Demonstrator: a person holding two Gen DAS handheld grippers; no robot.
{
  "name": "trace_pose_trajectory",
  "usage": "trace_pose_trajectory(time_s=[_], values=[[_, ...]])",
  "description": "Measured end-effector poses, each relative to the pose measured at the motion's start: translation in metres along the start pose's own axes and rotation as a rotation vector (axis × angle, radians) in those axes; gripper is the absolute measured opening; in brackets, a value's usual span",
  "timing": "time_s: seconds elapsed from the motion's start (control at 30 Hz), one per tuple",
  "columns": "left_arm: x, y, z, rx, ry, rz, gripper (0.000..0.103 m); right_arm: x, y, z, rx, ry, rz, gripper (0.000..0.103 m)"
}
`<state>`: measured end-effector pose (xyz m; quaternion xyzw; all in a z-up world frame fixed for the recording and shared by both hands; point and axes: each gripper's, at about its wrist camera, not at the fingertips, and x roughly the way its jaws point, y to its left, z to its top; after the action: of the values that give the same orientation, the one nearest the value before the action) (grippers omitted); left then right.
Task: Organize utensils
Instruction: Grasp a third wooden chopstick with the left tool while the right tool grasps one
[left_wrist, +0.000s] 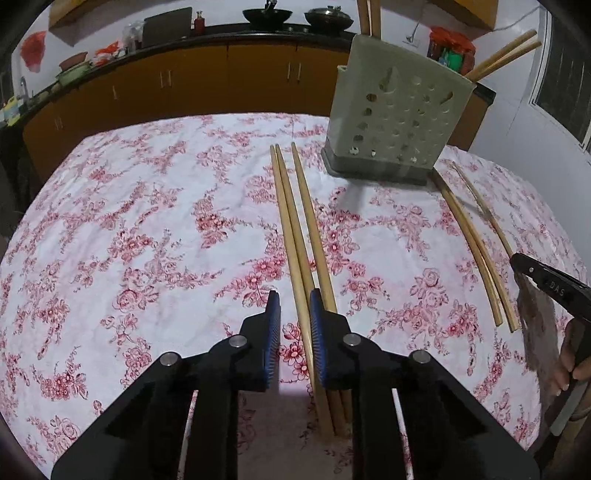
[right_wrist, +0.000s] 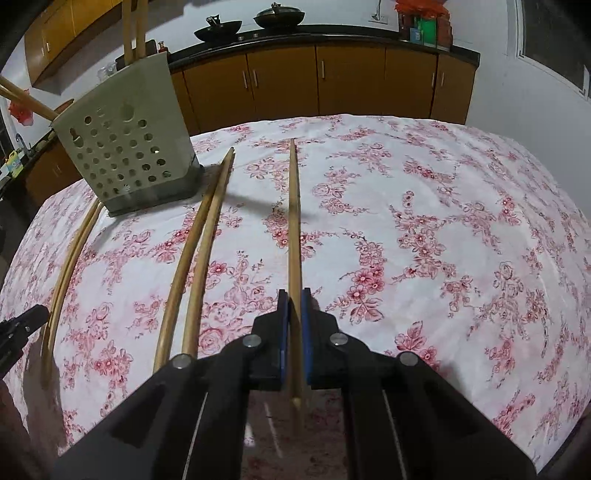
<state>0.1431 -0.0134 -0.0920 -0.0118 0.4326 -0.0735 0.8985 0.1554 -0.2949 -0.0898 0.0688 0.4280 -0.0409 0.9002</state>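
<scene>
Chopsticks (right_wrist: 294, 221) lie on a table w/ a white, red-flowered cloth (right_wrist: 443, 221), in a kitchen w/ orange cabinets (right_wrist: 351, 81) and pans on the counter behind. Their long axes run away from the cameras toward the cabinets, beside the holed holder (right_wrist: 125, 155), which has more sticks upright in it. Right gripper (right_wrist: 294, 306) is clamped on one chopstick; left gripper (left_wrist: 294, 310) has fingers apart, three sticks (left_wrist: 295, 229) lying at its right finger.

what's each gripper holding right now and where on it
The right gripper is closed on one chopstick near its thick end. The left gripper is open, holding nothing.
</scene>
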Motion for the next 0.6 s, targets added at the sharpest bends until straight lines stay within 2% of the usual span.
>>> trace_pose_trajectory(time_s=[0.2,0.43,0.5,0.6], values=[[0.005,0.002,0.001,-0.001,0.016,0.021,0.018,0.001,0.002,-0.001,-0.021,-0.003,-0.013,0.009],[0.01,-0.006,0.004,0.027,0.011,0.034,0.017,0.0,0.011,-0.002,-0.042,0.0,0.021,0.013],[0.012,-0.006,0.006,0.033,0.006,0.053,0.01,0.0,0.016,-0.003,-0.059,-0.001,0.028,0.013],[0.014,0.002,0.01,0.022,0.005,0.068,0.008,0.001,0.024,-0.003,-0.09,-0.003,0.027,0.011]])
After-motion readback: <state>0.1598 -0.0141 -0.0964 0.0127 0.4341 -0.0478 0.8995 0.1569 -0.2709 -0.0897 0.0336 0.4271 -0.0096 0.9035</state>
